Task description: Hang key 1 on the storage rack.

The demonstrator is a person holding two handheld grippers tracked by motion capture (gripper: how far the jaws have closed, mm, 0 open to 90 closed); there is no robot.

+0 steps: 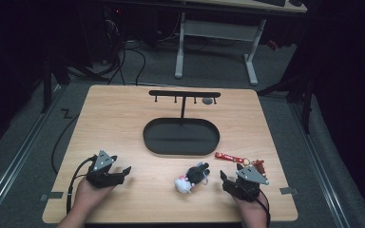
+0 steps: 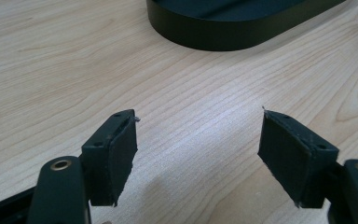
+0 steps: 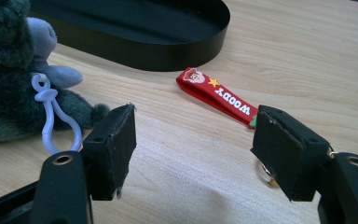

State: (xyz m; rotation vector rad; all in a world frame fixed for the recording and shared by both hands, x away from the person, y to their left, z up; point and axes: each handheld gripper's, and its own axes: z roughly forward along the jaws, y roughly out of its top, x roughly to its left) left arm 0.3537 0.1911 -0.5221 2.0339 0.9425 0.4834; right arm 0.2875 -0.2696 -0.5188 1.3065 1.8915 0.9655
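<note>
**Two grippers at rest beside keychain toys**

The left gripper [image 1: 123, 172] rests on the worktop [image 1: 114, 123], jaws spread over bare wood. The right gripper [image 1: 224, 176] rests near the front edge, jaws spread and holding nothing. The dark plush toy [image 1: 197, 172] lies just to its left, touching a white one [image 1: 183, 184]; the red strap [image 1: 228, 156] lies just beyond, near the black oval tray [image 1: 180, 151].
</note>
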